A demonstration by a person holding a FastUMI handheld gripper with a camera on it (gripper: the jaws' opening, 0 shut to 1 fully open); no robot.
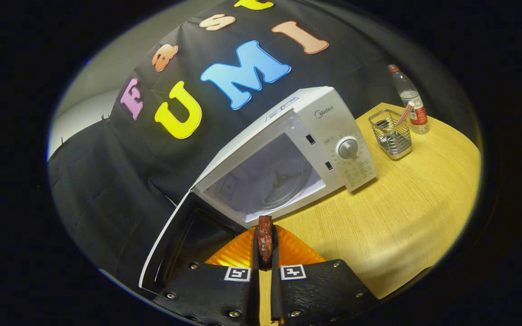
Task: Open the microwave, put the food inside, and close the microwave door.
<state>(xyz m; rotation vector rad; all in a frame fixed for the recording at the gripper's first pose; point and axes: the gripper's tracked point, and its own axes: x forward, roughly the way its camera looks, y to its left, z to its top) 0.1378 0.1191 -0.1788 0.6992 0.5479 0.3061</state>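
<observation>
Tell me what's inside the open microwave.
Inside the microwave: a round glass turntable on its roller ring, no food yet. The hand-held gripper is shut on the food piece outside it. The cavity's near wall is hidden.

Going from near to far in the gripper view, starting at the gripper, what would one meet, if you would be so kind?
Gripper shut on the food piece → orange plate → open microwave with door swung out → wire basket → water bottle.
</observation>
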